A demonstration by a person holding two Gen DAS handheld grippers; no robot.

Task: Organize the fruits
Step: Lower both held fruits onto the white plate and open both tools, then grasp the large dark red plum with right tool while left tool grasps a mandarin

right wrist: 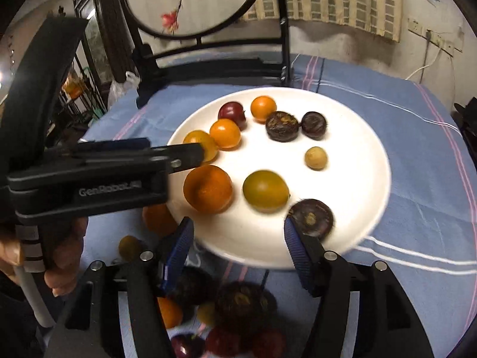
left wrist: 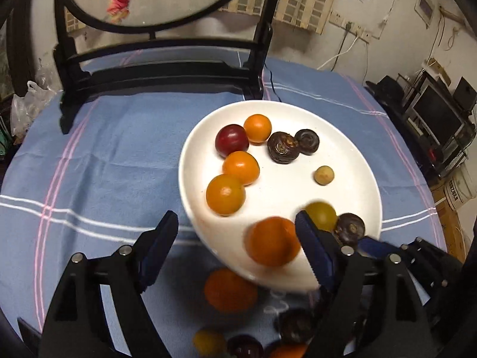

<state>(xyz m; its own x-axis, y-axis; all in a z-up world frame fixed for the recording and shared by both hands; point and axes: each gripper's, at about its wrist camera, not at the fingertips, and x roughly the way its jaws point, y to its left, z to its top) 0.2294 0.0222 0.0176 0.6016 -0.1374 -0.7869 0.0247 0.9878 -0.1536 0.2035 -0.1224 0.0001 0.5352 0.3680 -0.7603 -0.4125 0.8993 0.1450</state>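
We count ten fruits on the white plate (right wrist: 351, 197): four small orange ones, one bigger orange (right wrist: 207, 188), one dark red one (right wrist: 232, 112), one yellow-green one (right wrist: 265, 190), one little tan one (right wrist: 316, 157) and three dark brown-purple ones. The plate sits on our blue striped tablecloth (right wrist: 417, 155), with a black-framed round screen (right wrist: 193, 3) at the far side. Near us, more fruit lies off the plate, too blurry for us to count. Our left gripper (left wrist: 235, 223) has its fingers spread apart, nothing clamped, with the bigger orange sitting loose between them at the plate's near edge. Our right gripper (right wrist: 238, 232) is released too, jaws wide over the near rim, and one dark fruit (right wrist: 311, 217) lies just beside its right finger (right wrist: 298, 250).
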